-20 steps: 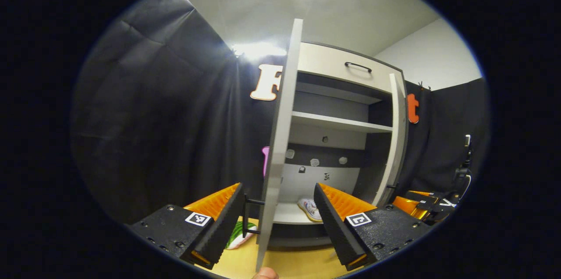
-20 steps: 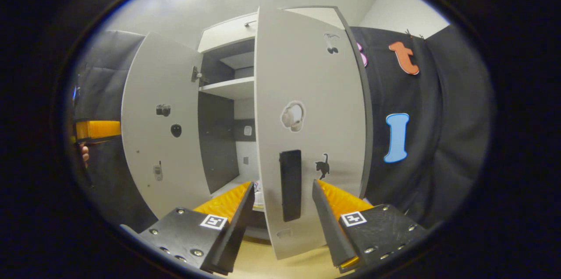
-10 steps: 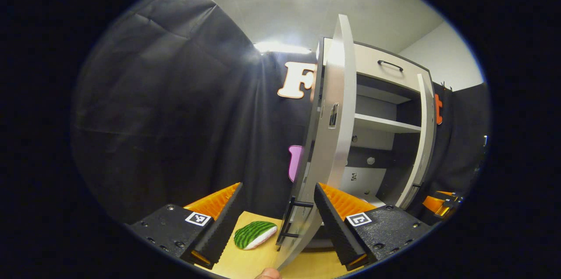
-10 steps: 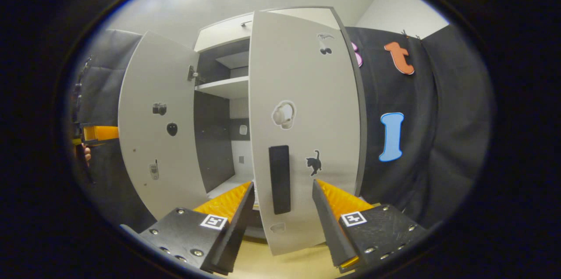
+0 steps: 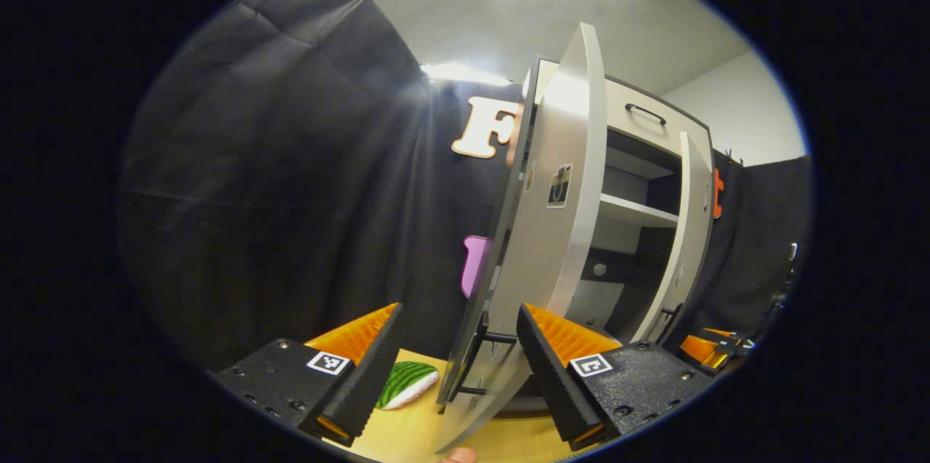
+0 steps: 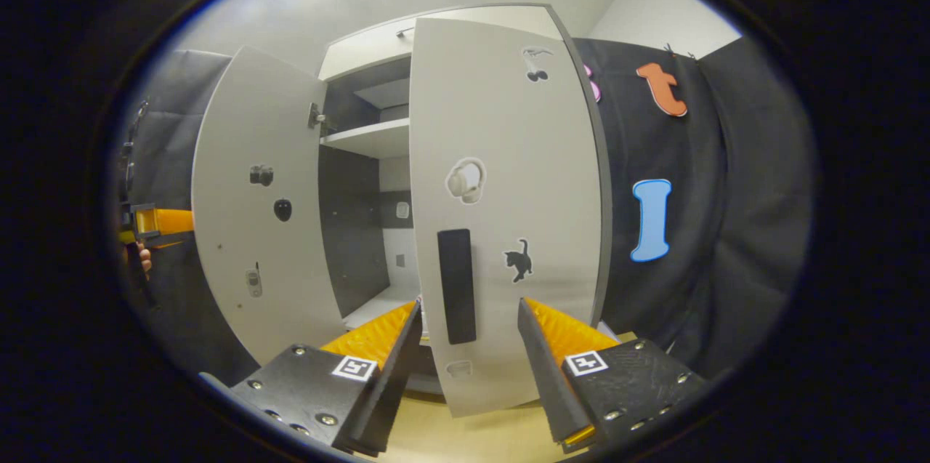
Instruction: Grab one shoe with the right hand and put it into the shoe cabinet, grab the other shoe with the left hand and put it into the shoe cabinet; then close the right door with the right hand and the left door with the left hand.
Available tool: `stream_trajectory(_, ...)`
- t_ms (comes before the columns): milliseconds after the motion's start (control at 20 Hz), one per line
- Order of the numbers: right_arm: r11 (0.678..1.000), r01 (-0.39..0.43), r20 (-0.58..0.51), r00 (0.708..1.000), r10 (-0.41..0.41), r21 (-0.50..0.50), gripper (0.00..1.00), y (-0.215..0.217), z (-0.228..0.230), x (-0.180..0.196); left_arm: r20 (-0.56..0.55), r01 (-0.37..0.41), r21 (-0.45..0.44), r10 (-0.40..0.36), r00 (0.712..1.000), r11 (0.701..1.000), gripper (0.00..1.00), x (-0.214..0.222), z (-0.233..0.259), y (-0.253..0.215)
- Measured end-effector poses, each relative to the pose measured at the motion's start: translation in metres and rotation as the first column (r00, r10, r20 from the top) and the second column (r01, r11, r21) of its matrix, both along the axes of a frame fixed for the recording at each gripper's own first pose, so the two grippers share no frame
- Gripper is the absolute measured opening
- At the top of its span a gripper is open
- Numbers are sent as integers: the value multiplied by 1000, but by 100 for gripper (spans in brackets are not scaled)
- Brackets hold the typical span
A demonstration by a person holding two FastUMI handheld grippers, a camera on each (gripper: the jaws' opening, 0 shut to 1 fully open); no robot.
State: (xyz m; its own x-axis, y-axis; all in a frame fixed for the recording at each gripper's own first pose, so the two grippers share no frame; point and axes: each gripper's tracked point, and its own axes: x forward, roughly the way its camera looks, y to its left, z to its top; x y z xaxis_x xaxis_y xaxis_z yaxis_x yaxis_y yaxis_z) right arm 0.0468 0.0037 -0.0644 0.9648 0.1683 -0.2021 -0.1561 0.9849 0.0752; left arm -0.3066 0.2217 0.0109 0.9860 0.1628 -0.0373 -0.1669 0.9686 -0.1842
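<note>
The right gripper (image 6: 465,347) has its fingers apart, one on each side of the right door's (image 6: 501,216) free edge, with the dark handle (image 6: 456,286) between them and nothing clamped; that placing suits pushing the door flat rather than pulling it. The left gripper (image 5: 454,354) is likewise spread, straddling the lower edge of the left door (image 5: 541,230) near its bar handle (image 5: 476,357), probably ready to swing it in. Both doors stand partly open on the shoe cabinet (image 6: 378,136), whose shelf (image 6: 367,137) shows in the gap. No shoe can be made out inside. A green striped thing (image 5: 407,383) lies on the floor (image 5: 396,434) just beside the cabinet's left corner. The doors carry small picture stickers, including a cat (image 6: 517,259) and headphones (image 6: 465,181); no legible writing.
</note>
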Motion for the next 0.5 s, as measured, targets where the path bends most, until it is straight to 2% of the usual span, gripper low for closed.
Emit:
stream_trajectory(200, 1000, -3, 1, 1000, 3, -6, 79, -1, 2, 0, -1, 15, 4, -15, 1000, 1000, 94, 3, -1, -1)
stream_trajectory(250, 1000, -2, -1, 1000, 2, -7, 79, -2, 2, 1, 0, 25, -2, -25, 1000, 1000, 89, 4, -1, -2)
stream_trajectory(300, 1000, 1, -3, 1000, -1, -9, 79, -1, 1, 1, 1, 39, -11, -39, 999, 999, 94, 5, -1, -2)
stream_trajectory(500, 1000, 12, -9, 1000, -12, -4, 79, -3, 1, 1, 4, 94, -46, -94, 996, 995, 95, 8, -3, -3)
